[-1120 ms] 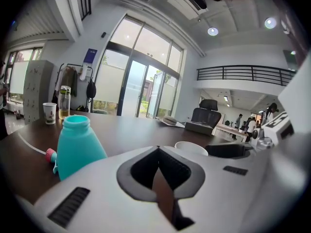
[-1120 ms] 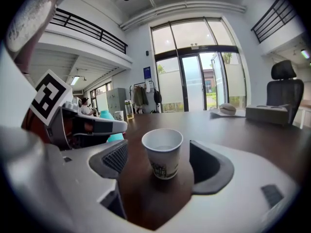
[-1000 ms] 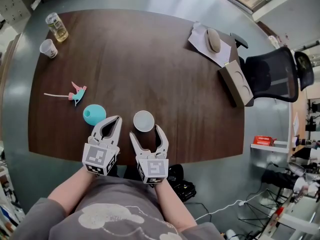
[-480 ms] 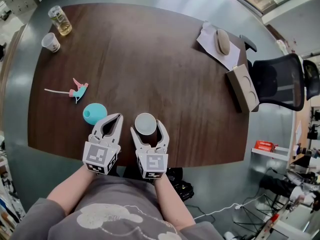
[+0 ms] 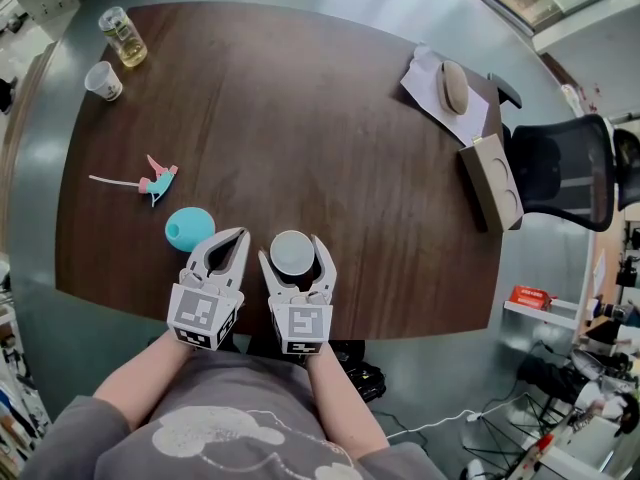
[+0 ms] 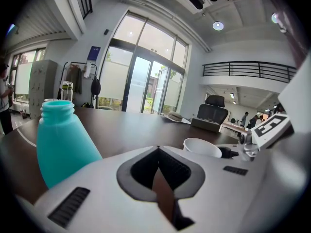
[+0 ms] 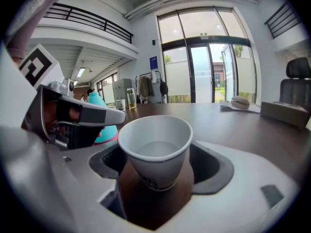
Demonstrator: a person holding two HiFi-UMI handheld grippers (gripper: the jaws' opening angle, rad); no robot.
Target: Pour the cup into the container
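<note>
Now the right gripper [image 5: 297, 260] has its jaws on either side of the cup [image 7: 156, 152], where a second ago the cup stood just ahead of the fingertips and clear of them. The approach is done, then, and what is left is the squeeze. In the right gripper view the cup stands upright on the table [image 5: 330, 148], deep in the hollow between the jaws. The jaws are still moderately wide, with dark gaps showing at both pads, so I judge they flank the cup and do not yet grip it. Clear liquid lies in the cup, well below the rim, so a gentle lift should not spill. The paper wall looks soft, though, and a hard close could buckle it. The left gripper [image 5: 236, 236] has barely moved over the same second. Its jaws are together at the tips and the hollow between them is empty. It sits just right of the teal bottle [image 5: 187, 228], which stands upright, uncapped, near the table's front edge and just beside the cup. That bottle is presumably the container. Its neck is narrow, so the pour will need careful aim, and the left gripper may have to open and steady it first.
</note>
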